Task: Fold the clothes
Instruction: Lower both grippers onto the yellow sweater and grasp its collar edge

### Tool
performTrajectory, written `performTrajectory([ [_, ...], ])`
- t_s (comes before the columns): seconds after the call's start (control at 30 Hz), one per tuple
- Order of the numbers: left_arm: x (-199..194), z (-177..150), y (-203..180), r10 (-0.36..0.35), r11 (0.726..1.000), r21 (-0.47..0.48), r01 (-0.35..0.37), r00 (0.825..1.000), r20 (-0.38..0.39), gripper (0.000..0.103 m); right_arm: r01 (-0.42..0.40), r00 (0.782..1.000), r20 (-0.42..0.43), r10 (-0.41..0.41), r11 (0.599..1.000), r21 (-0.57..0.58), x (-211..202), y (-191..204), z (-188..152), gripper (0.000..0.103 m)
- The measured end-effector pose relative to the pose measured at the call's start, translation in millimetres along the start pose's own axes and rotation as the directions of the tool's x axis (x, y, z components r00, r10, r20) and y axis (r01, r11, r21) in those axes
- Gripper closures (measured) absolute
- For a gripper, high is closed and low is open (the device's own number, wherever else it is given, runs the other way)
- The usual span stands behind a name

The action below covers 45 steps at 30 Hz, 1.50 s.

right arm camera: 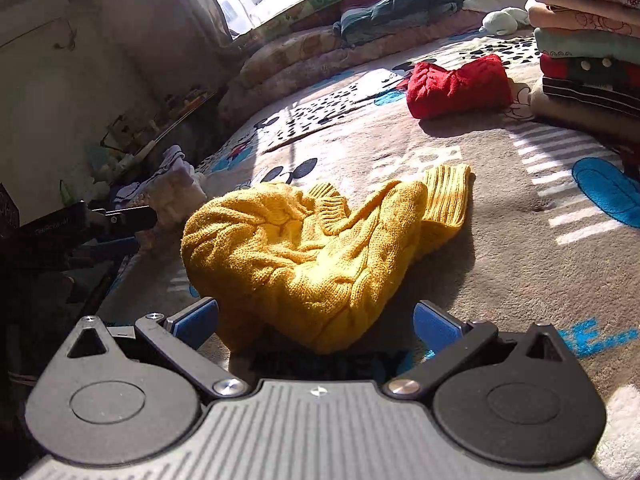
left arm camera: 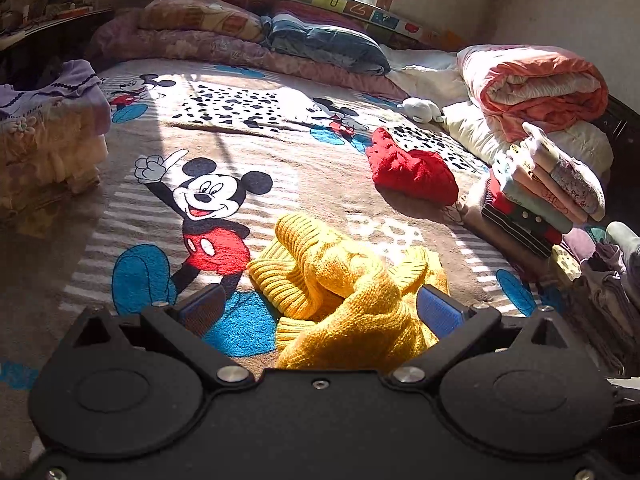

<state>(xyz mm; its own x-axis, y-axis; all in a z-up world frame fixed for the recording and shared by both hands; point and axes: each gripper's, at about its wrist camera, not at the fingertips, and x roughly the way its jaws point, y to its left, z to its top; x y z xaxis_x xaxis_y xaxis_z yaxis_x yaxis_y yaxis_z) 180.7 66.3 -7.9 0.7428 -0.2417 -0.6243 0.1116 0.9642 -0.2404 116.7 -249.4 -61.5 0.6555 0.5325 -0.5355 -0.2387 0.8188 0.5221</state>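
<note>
A yellow knitted sweater [left arm camera: 344,280] [right arm camera: 312,240] lies crumpled on the cartoon-mouse blanket [left arm camera: 280,152] [right arm camera: 520,208] that covers the bed. My left gripper [left arm camera: 320,304] is open just in front of the sweater, its blue pads either side of the near folds, gripping nothing. In the right wrist view my right gripper [right arm camera: 316,320] is also open, with the sweater's near edge between its spread fingers. The left gripper [right arm camera: 116,228] shows at the left edge of that view. A red knitted garment [left arm camera: 412,168] [right arm camera: 456,84] lies bunched farther back.
A stack of folded clothes [left arm camera: 552,184] [right arm camera: 588,40] stands at the right. A rolled orange quilt [left arm camera: 536,84] and pillows [left arm camera: 320,40] line the far side under the window. A purple and cream pile [left arm camera: 48,120] sits at the left edge. A small white soft toy [left arm camera: 420,108] lies beyond the red garment.
</note>
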Motion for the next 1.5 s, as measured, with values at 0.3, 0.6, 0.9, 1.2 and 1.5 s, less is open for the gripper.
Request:
performTrajectory([
  [0.3, 61.4, 50.2, 8.0, -0.060, 0.997, 0.045, 0.065, 0.993, -0.104, 0.015, -0.025, 0.999, 0.045, 0.020, 0.994, 0.110, 37.0, -48.9, 33.9, 0.000],
  [0.6, 138.5, 85.5, -47.1, 0.000, 0.910, 0.394, 0.128, 0.951, -0.309, 0.054, -0.011, 1.000, 0.021, 0.009, 0.992, 0.127, 82.3, -76.2, 44.9, 0.022],
  [0.9, 224.2, 76.2, -79.0, 0.142, 0.746, 0.615, 0.257, 0.840, -0.524, 0.069, -0.019, 1.000, 0.017, 0.017, 0.994, 0.110, 110.0, -87.7, 45.5, 0.027],
  [1.2, 267.0, 60.8, -86.3, 0.265, 0.617, 0.706, 0.347, 0.753, -0.602, 0.066, -0.089, 0.996, 0.005, 0.089, 0.993, 0.083, 128.2, -99.5, 57.9, 0.042],
  [1.5, 293.1, 54.7, -78.7, 0.274, 0.639, 0.660, 0.394, 0.685, -0.674, 0.043, -0.130, 0.990, -0.047, 0.133, 0.990, 0.058, 140.4, -105.3, 54.8, 0.058],
])
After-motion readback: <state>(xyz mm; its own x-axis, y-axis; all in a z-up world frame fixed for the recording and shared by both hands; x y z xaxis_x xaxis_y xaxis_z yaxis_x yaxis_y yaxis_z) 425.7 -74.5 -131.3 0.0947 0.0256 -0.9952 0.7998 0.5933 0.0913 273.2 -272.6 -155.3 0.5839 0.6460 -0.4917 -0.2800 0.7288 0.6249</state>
